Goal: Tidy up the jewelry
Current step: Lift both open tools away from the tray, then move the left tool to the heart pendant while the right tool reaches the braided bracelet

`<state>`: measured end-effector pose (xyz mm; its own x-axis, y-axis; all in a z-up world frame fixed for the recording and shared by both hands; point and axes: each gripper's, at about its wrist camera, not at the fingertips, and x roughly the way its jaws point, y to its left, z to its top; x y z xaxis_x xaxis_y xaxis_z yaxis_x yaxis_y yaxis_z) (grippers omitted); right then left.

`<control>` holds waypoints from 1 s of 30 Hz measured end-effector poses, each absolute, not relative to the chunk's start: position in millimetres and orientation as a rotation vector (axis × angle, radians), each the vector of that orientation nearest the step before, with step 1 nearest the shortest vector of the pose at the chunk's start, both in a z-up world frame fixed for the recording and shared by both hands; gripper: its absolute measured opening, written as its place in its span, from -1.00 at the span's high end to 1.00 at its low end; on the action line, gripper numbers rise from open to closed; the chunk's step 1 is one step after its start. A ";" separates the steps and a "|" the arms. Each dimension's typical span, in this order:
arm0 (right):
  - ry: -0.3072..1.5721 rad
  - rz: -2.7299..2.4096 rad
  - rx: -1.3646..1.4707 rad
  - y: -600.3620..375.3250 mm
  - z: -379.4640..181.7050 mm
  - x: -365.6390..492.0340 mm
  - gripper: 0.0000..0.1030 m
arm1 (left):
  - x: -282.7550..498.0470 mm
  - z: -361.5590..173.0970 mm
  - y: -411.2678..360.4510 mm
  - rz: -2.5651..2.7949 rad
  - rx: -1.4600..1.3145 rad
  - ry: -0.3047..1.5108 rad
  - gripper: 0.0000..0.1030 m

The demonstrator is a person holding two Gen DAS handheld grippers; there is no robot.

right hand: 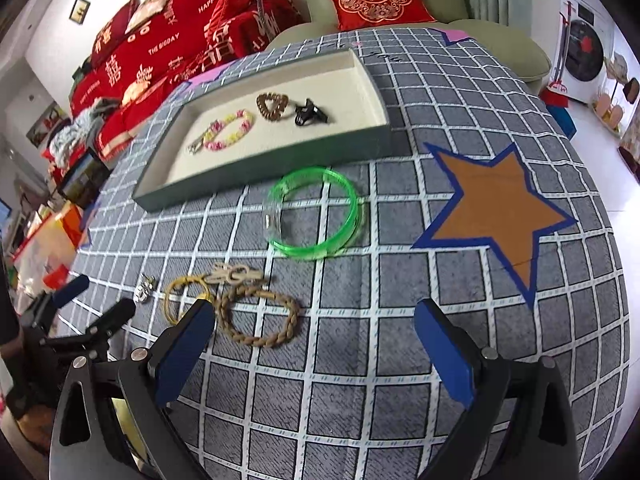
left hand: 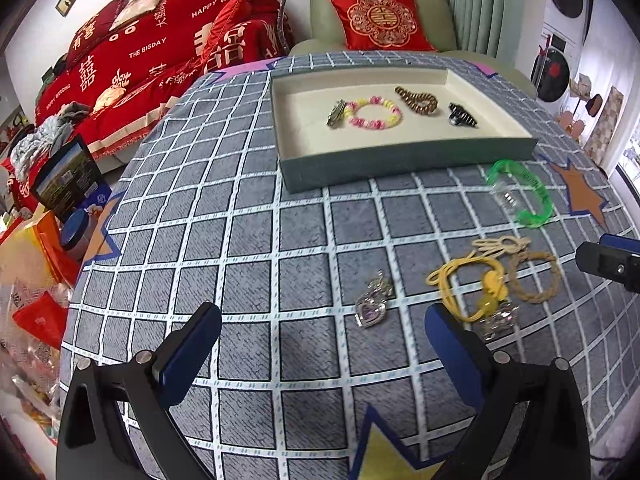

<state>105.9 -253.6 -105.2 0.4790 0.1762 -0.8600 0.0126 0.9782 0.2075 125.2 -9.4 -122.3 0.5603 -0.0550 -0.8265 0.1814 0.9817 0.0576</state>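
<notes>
A grey tray (left hand: 404, 164) (right hand: 256, 178) with a cream floor holds a pink-yellow bead bracelet (left hand: 374, 113) (right hand: 230, 130), a silver clip (left hand: 336, 114), a brown bracelet (left hand: 416, 100) (right hand: 272, 106) and a black clip (left hand: 462, 114) (right hand: 310, 114). On the cloth lie a green bangle (left hand: 520, 192) (right hand: 316, 212), a braided tan bracelet (left hand: 534, 276) (right hand: 260, 316), a yellow cord bracelet (left hand: 468, 284) (right hand: 184, 296), a cream knotted piece (left hand: 502, 245) (right hand: 232, 274) and a silver heart pendant (left hand: 372, 304) (right hand: 144, 288). My left gripper (left hand: 324, 344) is open, just short of the pendant. My right gripper (right hand: 312, 336) is open and holds nothing, near the braided bracelet.
The table carries a grey grid cloth (left hand: 240, 240) with an orange star (right hand: 496, 212). Behind it stand a green armchair with a red cushion (left hand: 380, 20) and a sofa under red covers (left hand: 152, 48). Boxes and bags crowd the floor on the left (left hand: 40, 240).
</notes>
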 end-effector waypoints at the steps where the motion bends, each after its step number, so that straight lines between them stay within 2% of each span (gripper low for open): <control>1: 1.074 0.098 0.184 -250.8 -107.2 105.6 -0.84 | 125.6 -124.6 -9.1 -0.142 0.143 0.972 -1.00; 4: 1.088 0.090 0.157 -245.0 -113.9 106.1 -0.75 | 126.6 -127.3 -9.5 -0.149 0.142 0.973 -1.00; 6: 1.099 0.083 0.161 -244.0 -118.1 106.8 -0.59 | 127.0 -128.1 -11.0 -0.158 0.146 0.969 -1.00; 8: 1.115 0.076 0.166 -243.7 -123.1 108.7 -0.46 | 129.1 -130.6 -12.8 -0.162 0.159 0.976 -0.90; 22: 1.098 0.052 -0.034 -214.9 -128.7 105.3 -0.34 | 134.2 -139.9 -16.8 -0.183 0.164 0.987 -0.80; 25: 1.093 0.046 -0.068 -210.8 -129.5 104.0 -0.33 | 133.4 -139.2 -18.1 -0.205 0.156 0.986 -0.63; 27: 1.093 0.056 -0.076 -208.3 -129.2 102.4 -0.32 | 132.3 -138.7 -20.3 -0.202 0.172 0.980 -0.63; 30: 1.101 0.075 -0.088 -205.7 -128.9 102.9 -0.31 | 131.0 -137.8 -23.1 -0.222 0.171 0.982 -0.47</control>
<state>102.9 -205.7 -128.9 0.4509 0.0167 -0.8924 -0.1043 0.9940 -0.0341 131.0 -23.1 -137.8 0.5362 -0.1081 -0.8371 0.2619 0.9641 0.0432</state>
